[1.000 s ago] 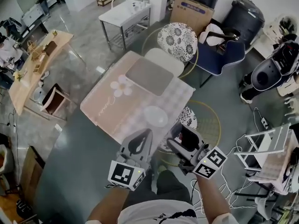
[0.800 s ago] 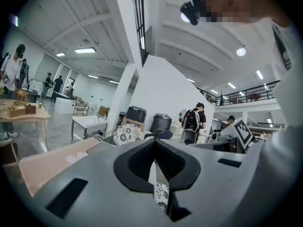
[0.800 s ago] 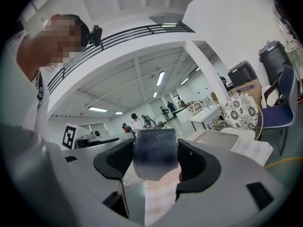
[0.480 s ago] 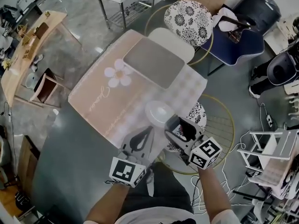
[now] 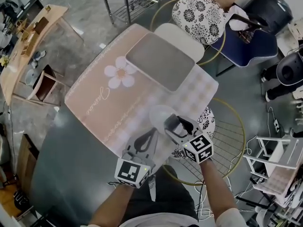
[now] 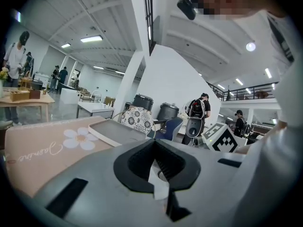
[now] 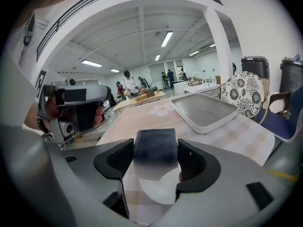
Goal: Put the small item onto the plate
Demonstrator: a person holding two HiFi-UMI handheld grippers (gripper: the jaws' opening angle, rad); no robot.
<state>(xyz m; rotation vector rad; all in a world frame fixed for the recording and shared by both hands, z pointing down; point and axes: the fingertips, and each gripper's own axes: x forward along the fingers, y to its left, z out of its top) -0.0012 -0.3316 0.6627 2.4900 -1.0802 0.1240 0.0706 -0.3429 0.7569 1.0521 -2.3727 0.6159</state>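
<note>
My right gripper (image 5: pixel 172 124) clamps the small dark rounded block (image 7: pixel 155 146) crosswise between its jaws, right over the round white plate (image 7: pixel 158 189), so the drop is straight down. My left gripper (image 5: pixel 144 144), jaws closed on nothing, hangs beside it.

Head view steeply down on table (image 5: pixel 90 103), both gripper views low, close, sharing tray (image 6: pixel 116 132)
</note>
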